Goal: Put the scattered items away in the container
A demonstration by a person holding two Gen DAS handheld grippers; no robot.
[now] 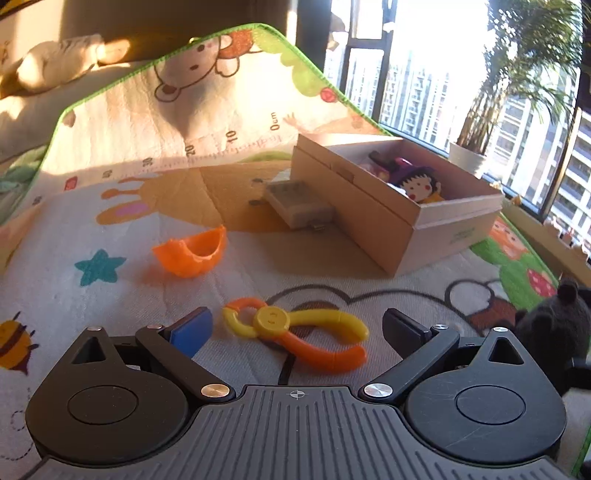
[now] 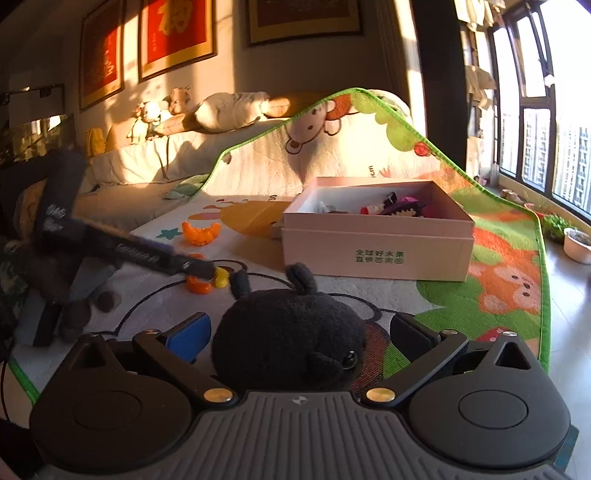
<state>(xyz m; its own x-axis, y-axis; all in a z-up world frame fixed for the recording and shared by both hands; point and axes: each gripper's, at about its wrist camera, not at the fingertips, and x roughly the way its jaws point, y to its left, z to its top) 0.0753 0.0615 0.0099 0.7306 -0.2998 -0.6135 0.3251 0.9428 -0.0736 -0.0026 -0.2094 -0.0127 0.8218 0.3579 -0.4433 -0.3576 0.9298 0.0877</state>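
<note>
The left gripper (image 1: 297,328) hangs low over the play mat (image 1: 110,258) with its jaws spread wide and nothing between the pads; the toy scissors (image 1: 295,334), yellow and orange, lie flat on the mat in the gap ahead of them, touching neither pad. Farther left on the mat sits an orange shell-shaped toy (image 1: 192,253), tipped on its side. Behind the scissors, a small beige tray-like piece (image 1: 299,203) rests against the long side of the cardboard box (image 1: 369,221); what it is cannot be made out. Inside the box a cartoon girl figure (image 1: 419,184) and some purple items show, partly hidden by the box wall. Along the mat runs a printed ruler reading 0cm, 10, 20, 30.

The right gripper (image 2: 299,339) also has its jaws apart, and a black plush toy (image 2: 288,332) sits between them, its lower part cut off by the gripper body; whether the pads touch it cannot be told. In the right wrist view the box's short side carries 2 lines of green Chinese print. The left gripper's handle crosses the left of that view, its lettering too blurred to read. On the wall hang red framed prints (image 2: 177,33) with gold characters. At the right edge, beside the window, stands a white pot (image 2: 578,245).
</note>
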